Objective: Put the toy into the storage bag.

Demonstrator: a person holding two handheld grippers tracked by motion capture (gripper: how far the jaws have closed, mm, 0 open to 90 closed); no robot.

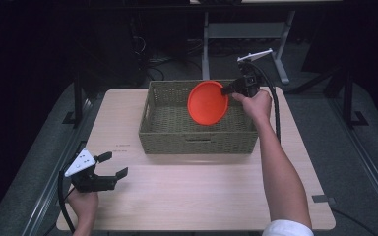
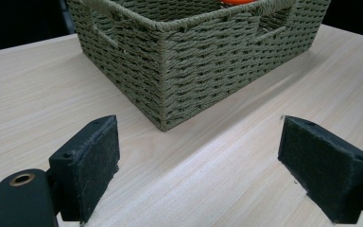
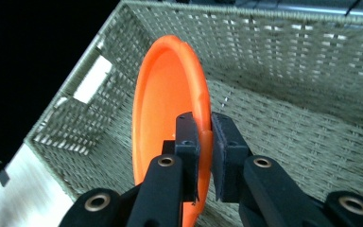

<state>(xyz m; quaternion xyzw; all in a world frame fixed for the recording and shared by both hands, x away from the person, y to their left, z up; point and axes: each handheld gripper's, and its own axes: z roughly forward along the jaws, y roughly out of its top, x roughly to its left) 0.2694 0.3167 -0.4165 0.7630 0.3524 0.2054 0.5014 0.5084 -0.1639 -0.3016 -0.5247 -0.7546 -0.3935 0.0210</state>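
A: From the high view we get the right gripper (image 1: 225, 90) at upper center, clamped on the plate (image 1: 207, 103), which hangs tilted over the basket (image 1: 197, 140).

B: The right gripper view adds that both pads pinch the plate's rim, edge-on. And the left gripper (image 1: 114, 164)?

A: Lower left, spread wide with nothing between. Its own view shows bare table (image 2: 246, 161) and the basket corner.

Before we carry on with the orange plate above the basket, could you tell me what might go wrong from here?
The right claw pinches only the rim of the orange plate, which hangs on edge, so it could pivot or slip out. The plate hangs above the woven basket; lowered tilted, it might catch the wall or land on edge instead of flat.
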